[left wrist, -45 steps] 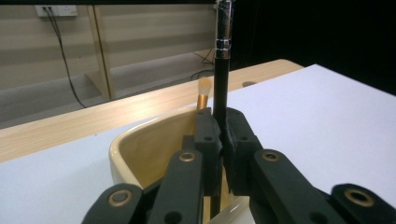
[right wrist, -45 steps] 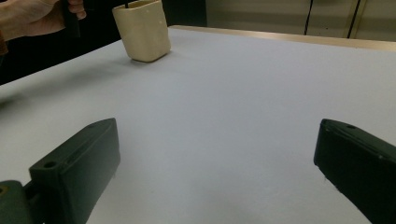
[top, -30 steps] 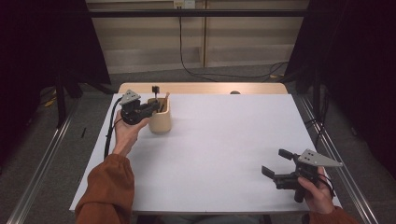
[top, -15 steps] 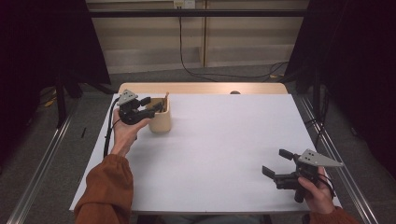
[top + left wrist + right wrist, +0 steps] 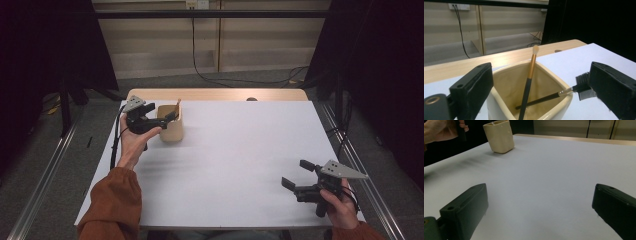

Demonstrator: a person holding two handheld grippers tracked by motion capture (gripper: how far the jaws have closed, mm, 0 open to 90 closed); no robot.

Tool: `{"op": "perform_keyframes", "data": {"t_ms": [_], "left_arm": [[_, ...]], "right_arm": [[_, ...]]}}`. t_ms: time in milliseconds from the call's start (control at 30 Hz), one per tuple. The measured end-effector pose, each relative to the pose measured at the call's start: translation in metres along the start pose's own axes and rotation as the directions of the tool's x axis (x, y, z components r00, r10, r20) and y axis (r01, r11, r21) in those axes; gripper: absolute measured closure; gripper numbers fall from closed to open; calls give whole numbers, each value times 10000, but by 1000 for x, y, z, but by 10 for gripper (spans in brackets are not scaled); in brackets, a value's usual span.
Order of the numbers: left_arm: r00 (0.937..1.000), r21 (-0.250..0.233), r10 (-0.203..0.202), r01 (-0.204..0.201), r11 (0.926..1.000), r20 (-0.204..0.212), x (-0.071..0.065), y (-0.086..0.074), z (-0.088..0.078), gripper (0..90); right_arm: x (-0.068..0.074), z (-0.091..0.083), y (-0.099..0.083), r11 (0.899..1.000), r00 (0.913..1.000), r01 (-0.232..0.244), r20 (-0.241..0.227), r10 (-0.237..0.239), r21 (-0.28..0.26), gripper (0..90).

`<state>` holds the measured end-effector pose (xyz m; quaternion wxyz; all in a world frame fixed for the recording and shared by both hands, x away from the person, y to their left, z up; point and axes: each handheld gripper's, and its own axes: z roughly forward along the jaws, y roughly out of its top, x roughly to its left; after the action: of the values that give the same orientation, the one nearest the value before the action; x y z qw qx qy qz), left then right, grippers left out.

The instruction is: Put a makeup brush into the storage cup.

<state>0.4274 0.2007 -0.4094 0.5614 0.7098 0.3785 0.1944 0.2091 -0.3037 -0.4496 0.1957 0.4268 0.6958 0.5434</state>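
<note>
Left gripper view – cream cup (image 5: 529, 105) with two brushes (image 5: 528, 82) inside – left gripper (image 5: 544, 87) fingers just spread, nothing grasped.

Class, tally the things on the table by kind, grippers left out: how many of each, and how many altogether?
Cream holder cup: 1
Makeup brush with gold-and-black handle: 1
Black brow comb brush: 1
Total: 3
</note>
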Motion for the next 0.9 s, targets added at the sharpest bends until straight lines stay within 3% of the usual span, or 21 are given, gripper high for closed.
{"op": "perform_keyframes", "data": {"t_ms": [400,500,567,700,900], "left_arm": [[9994,-84,334,-333,9994,126,-5,-2,-12,22],[9984,10,548,-548,9985,113,-9,-2,-18,22],[9991,74,387,-388,9992,175,-11,-2,-23,24],[9985,341,550,-552,9979,77,-14,-6,-31,27],[9983,75,581,-582,9983,49,-21,-13,-47,26]], "right_arm": [[1,-1,0,10000,10000,44,29,-44,-28,0],[2,-1,1,9999,9999,114,38,-114,-48,0],[3,-1,1,9999,9999,126,15,-126,-28,0],[3,-1,1,10000,10000,39,32,-39,-31,0],[3,-1,1,10000,10000,55,37,-55,-17,0]]}}
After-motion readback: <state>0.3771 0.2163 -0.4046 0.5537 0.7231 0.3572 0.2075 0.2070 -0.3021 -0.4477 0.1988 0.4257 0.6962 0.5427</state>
